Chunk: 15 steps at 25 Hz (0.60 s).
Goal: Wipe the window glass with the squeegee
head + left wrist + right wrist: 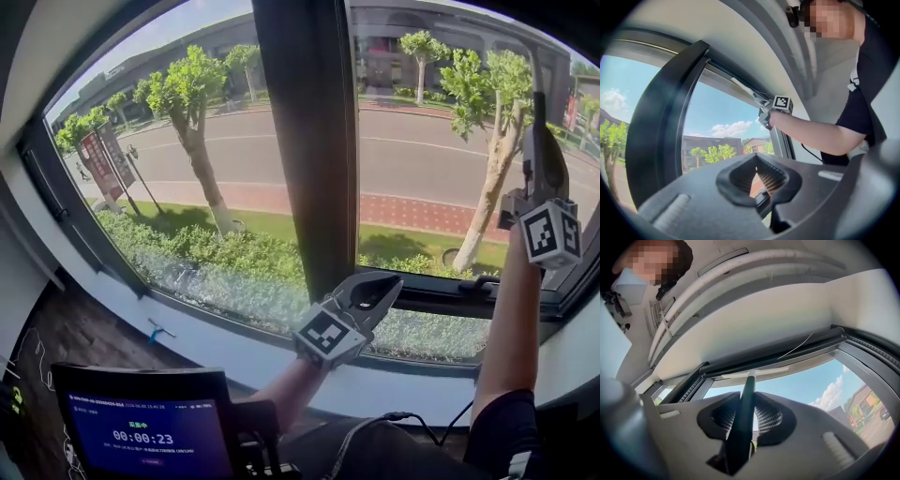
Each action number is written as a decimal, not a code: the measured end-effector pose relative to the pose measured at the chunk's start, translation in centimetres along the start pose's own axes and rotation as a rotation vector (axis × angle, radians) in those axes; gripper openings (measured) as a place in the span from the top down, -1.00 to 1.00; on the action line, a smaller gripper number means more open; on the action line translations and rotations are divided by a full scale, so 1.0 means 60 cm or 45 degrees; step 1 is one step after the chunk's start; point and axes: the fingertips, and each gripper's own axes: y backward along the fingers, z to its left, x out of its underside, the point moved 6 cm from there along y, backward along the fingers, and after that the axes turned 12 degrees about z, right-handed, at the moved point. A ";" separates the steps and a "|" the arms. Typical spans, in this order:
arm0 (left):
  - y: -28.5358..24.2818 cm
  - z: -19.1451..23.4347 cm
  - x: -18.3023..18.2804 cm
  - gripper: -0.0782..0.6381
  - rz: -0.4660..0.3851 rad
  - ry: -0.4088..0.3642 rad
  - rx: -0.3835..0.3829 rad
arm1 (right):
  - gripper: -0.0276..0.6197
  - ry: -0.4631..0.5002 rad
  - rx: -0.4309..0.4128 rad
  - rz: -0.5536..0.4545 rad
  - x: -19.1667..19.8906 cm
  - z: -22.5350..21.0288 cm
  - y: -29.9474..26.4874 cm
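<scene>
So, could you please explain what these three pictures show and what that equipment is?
A person holds a two-jaw gripper in each hand. One picture comes from a head camera looking down at the window glass and sill; the other two come from cameras riding on the grippers. The right gripper, raised high, is shut on a dark-handled squeegee whose blade is near the top frame. The left gripper, low by the sill, is shut and empty. A screen lower left shows a timer.
</scene>
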 end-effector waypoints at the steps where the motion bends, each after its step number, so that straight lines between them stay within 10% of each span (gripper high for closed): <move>1: 0.006 0.013 0.000 0.77 0.000 -0.004 -0.004 | 0.61 0.006 -0.002 -0.007 0.002 0.009 -0.013; 15: 0.040 0.062 -0.007 0.77 -0.005 -0.022 -0.061 | 0.61 -0.094 -0.009 -0.028 0.024 0.017 -0.084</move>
